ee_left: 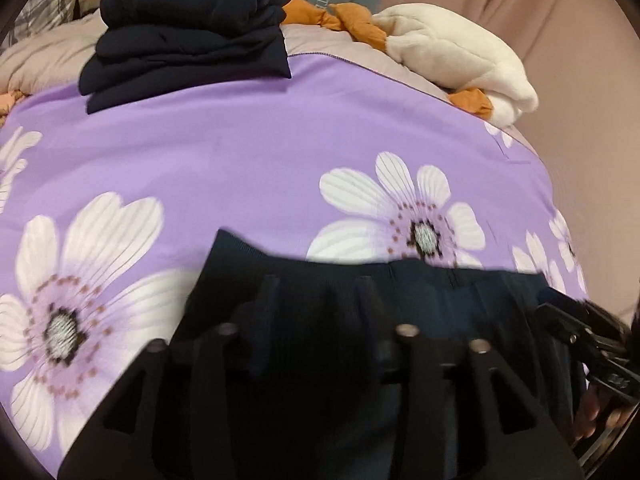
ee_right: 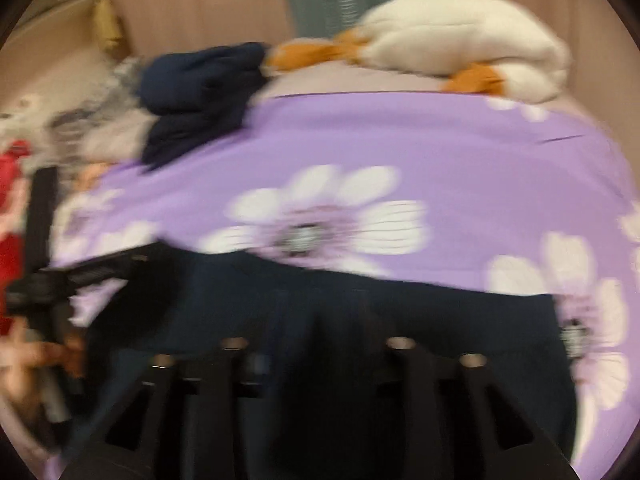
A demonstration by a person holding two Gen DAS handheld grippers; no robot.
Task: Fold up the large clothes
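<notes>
A dark navy ribbed garment point(ee_left: 360, 280) lies at the near edge of the purple flowered bedspread point(ee_left: 248, 152). My left gripper point(ee_left: 318, 288) has its dark fingers spread over the garment's edge; the cloth is as dark as the fingers, so the grip is unclear. In the blurred right wrist view the same garment point(ee_right: 440, 312) lies under my right gripper point(ee_right: 320, 300), fingers spread over it. The right gripper also shows at the right edge of the left wrist view point(ee_left: 580, 320). The left gripper shows at the left of the right wrist view point(ee_right: 80, 272).
A stack of folded dark navy clothes point(ee_left: 188, 28) sits at the far left of the bed. A white plush duck with orange feet point(ee_left: 452, 44) lies at the far right. Beige curtains point(ee_left: 540, 12) hang behind. Red cloth point(ee_right: 10, 216) is at the left.
</notes>
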